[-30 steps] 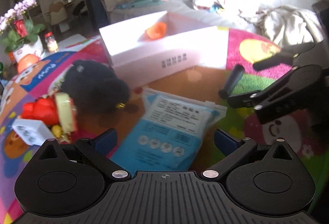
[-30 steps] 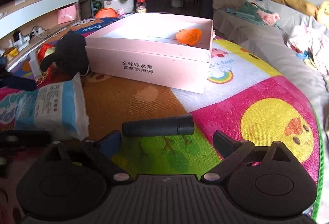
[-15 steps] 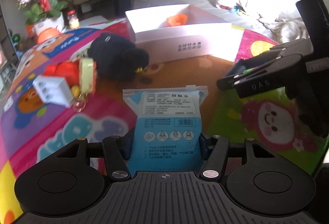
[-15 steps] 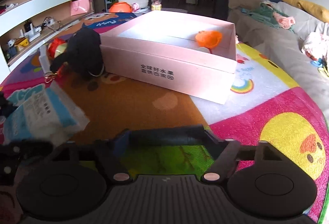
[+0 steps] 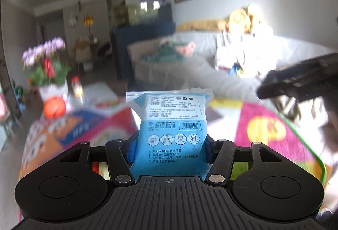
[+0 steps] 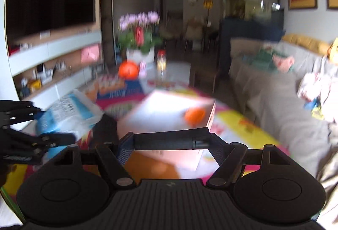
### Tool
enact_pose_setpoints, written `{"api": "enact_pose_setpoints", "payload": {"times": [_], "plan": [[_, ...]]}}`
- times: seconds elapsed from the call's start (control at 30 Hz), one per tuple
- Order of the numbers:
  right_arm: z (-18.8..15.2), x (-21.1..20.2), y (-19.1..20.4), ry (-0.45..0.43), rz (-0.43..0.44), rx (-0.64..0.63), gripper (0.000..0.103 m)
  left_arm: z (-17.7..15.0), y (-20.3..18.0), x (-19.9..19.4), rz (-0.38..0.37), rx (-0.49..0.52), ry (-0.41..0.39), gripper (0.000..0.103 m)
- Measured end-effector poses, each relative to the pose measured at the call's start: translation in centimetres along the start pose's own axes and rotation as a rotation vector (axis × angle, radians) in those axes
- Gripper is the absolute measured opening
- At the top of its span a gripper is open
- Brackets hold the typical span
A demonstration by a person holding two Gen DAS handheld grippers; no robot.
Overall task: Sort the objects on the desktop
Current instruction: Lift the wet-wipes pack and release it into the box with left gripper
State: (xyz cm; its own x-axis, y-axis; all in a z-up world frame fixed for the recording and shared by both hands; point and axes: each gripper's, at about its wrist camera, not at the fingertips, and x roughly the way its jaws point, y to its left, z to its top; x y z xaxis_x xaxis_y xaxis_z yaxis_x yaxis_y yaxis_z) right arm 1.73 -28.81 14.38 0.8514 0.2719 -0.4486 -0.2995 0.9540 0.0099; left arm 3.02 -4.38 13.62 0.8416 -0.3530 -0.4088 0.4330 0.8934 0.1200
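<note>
- Above the colourful play mat (image 5: pixel 272 130), the left gripper (image 5: pixel 169 150) holds a blue packet (image 5: pixel 171 124) clear of the surface; its jaws have just closed and now press the packet's lower half from both sides, the printed top standing upright past the fingertips.
- Over the mat's middle, the right gripper (image 6: pixel 171 142) carries a black cylinder (image 6: pixel 172 140) crosswise, one pad at each end, jaws partly closed on it after just closing.
- From the right wrist view, the left gripper (image 6: pixel 45 127) and its blue packet (image 6: pixel 69 114) show at the left edge, lifted beside the right one.
- From the left wrist view, the right gripper (image 5: pixel 295 84) appears dark and blurred at the right edge.
- A pink box (image 6: pixel 202 137) sits on the mat ahead of the right gripper, an orange object (image 6: pixel 194 117) inside near its right wall.
- At the mat's far edge stand a flower pot (image 6: pixel 139 53) and an orange ball (image 6: pixel 128 69).
- A sofa (image 6: pixel 281 103) runs along the mat's right side.
</note>
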Motion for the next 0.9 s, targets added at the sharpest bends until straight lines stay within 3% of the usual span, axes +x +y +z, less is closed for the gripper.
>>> {"api": "enact_pose_setpoints", "payload": {"times": [0.17, 0.23, 0.3, 0.37, 0.57, 0.7, 0.77, 0.9], "plan": [[1.5, -0.2, -1.2, -0.054, -0.042, -0.003, 0.075, 4.7, 0.1, 6.6, 0.003, -0.076, -0.036, 0.064], [1.9, 0.7, -1.7, -0.054, -0.05, -0.008, 0.075, 5.9, 0.1, 9.7, 0.013, -0.092, -0.022, 0.085], [2.2, 1.9, -2.1, -0.05, -0.073, -0.015, 0.075, 5.8, 0.3, 11.1, 0.017, -0.096, 0.0, 0.088], [2.4, 3.0, -2.8, -0.035, -0.093, -0.003, 0.075, 4.4, 0.5, 10.7, 0.001, -0.096, 0.013, 0.099], [3.3, 6.9, -4.3, 0.02, -0.065, 0.082, 0.075, -2.4, 1.4, 7.1, 0.043, -0.087, 0.109, 0.099], [5.2, 11.0, -4.1, 0.052, 0.003, 0.138, 0.076, -6.0, 3.0, 5.4, 0.09, -0.133, 0.177, 0.1], [6.0, 13.9, -3.9, 0.115, 0.016, 0.164, 0.082, -7.4, 4.0, 4.4, 0.127, -0.166, 0.2, 0.1], [5.3, 16.3, -3.7, 0.179, 0.04, 0.241, 0.083, -10.1, 6.1, 2.5, 0.204, -0.222, 0.25, 0.101]]}}
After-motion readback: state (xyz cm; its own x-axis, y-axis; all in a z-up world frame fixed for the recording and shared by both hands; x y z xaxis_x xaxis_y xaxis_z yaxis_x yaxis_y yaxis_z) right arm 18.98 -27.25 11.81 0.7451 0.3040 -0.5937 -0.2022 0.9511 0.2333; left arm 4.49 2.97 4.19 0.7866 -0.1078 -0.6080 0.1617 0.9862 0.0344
